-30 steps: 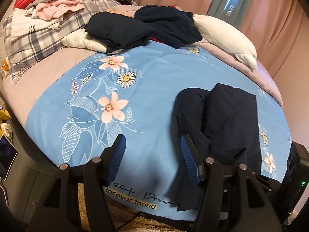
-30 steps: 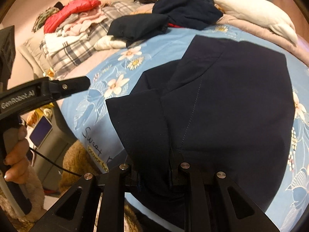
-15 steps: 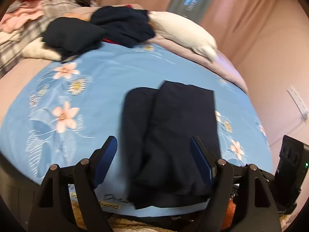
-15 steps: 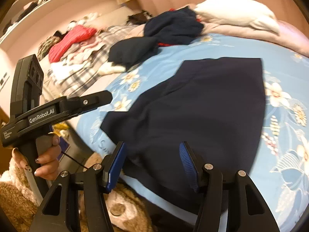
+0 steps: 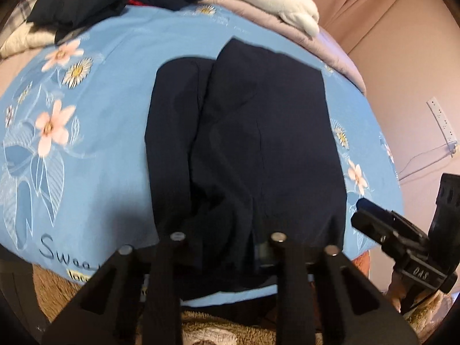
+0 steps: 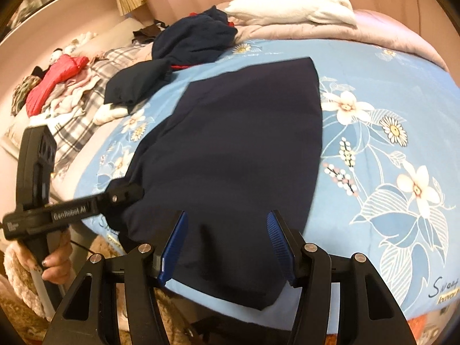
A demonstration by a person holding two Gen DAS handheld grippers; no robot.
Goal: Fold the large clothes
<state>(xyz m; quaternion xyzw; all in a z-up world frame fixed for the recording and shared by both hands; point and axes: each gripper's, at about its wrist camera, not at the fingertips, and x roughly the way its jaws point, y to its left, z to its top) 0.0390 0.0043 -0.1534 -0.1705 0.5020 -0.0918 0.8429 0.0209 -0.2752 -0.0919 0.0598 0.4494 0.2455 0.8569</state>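
Working at the near edge of the bed, we have the dark navy garment (image 6: 244,149) spread lengthwise on the blue floral sheet (image 6: 382,132), its far hem reaching toward the white pillow (image 6: 290,8) and its near end hanging just over the mattress edge, where both tools can reach it without stretching across. Our left gripper (image 5: 227,247) appears clenched on the bunched near-left corner of the cloth: in its own view the fingers vanish into the dark folds, and in the right wrist view its tip is buried in the fabric, so we judge it to be holding, though the pads themselves are hidden. Our right gripper (image 6: 227,247) is released, its blue ribbed pads (image 6: 172,244) spread wide on either side of the near hem and touching nothing we can make out; we read that as a pose for taking the other corner, so the two can lift the end together. One side panel is already laid over the body, which makes a long narrow strip, and that suggests a lengthwise fold toward the pillow is due. The heap of other dark clothes (image 6: 184,43) and the plaid pile with the red jacket (image 6: 54,80) sit well apart at the head of the bed, leaving the sheet around the garment open for the fold.
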